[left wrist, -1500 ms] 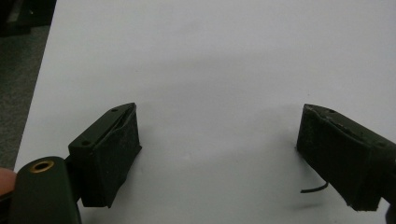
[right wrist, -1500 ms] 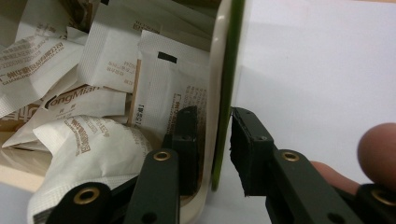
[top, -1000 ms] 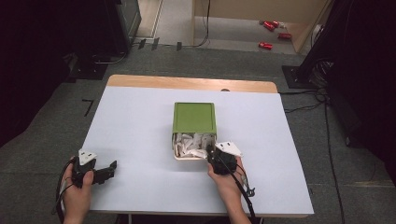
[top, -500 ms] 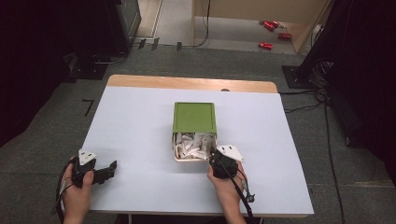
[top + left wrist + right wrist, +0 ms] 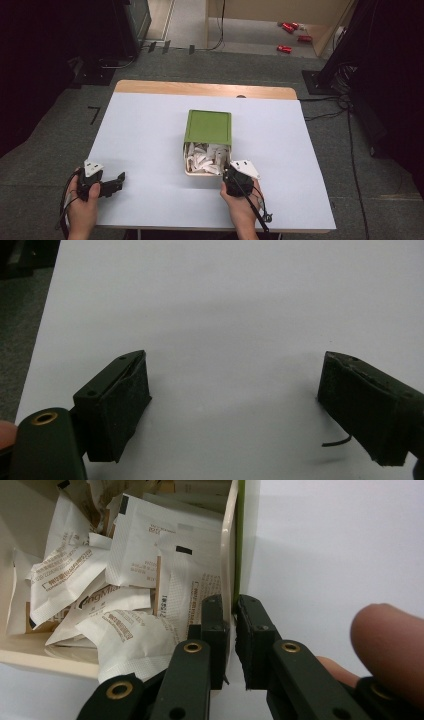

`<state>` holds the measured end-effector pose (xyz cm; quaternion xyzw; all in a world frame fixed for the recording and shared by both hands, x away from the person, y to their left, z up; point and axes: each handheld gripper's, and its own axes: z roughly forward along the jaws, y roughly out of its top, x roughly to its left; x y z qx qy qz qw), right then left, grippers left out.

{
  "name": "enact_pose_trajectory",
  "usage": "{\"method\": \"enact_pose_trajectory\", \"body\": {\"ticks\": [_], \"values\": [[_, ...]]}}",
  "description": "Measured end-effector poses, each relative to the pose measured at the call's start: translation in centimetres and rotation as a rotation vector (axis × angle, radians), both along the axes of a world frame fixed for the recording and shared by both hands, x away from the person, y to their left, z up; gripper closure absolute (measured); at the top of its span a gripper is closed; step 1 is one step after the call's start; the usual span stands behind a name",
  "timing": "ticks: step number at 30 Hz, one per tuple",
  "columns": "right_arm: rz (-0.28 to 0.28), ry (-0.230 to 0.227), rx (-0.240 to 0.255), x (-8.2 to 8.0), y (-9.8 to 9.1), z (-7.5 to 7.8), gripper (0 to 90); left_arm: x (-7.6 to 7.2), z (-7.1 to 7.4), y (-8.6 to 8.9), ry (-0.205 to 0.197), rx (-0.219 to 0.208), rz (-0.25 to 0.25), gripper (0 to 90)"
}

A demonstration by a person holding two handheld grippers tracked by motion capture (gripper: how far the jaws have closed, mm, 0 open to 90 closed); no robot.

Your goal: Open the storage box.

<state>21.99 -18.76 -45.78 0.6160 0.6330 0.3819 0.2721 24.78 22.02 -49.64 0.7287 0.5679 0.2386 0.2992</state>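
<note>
While the left gripper (image 5: 117, 181) rests on the table (image 5: 150, 130) near its front left corner, jaws spread wide with nothing between them, the right gripper (image 5: 231, 630) has just been closing and now pinches the right wall of the box (image 5: 231, 555), one jaw inside and one outside. That box (image 5: 207, 150) sits mid-table, its green lid (image 5: 208, 126) slid back over the far half, and white sachets (image 5: 125, 580) lie heaped in the open near half.
</note>
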Motion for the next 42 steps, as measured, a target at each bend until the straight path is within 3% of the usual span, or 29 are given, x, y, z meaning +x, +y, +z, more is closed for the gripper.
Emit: {"method": "enact_pose_trajectory", "body": {"ticks": [10,14,17,20,30,42], "values": [[-0.016,-0.004,-0.032,0.8,-0.6,0.2,86.6,0.0,0.0,0.0,0.0,-0.001,0.0,13.7],[0.003,-0.009,0.035,0.5,-1.1,0.1,83.8,0.0,0.0,0.0,0.0,0.0,0.0,13.7],[0.02,-0.061,0.078,-0.3,-1.3,0.7,85.5,0.0,0.0,0.0,0.0,0.0,0.0,13.7],[0.021,-0.059,0.026,-0.4,-0.9,0.9,86.4,0.0,0.0,0.0,0.0,0.001,0.0,13.7],[0.026,-0.026,0.041,-0.5,-1.3,1.3,89.0,0.0,0.0,0.0,0.0,-0.001,0.0,13.7],[0.019,-0.029,0.039,-2.3,-1.1,2.2,89.1,0.0,0.0,0.0,0.001,0.001,0.0,13.7]]}}
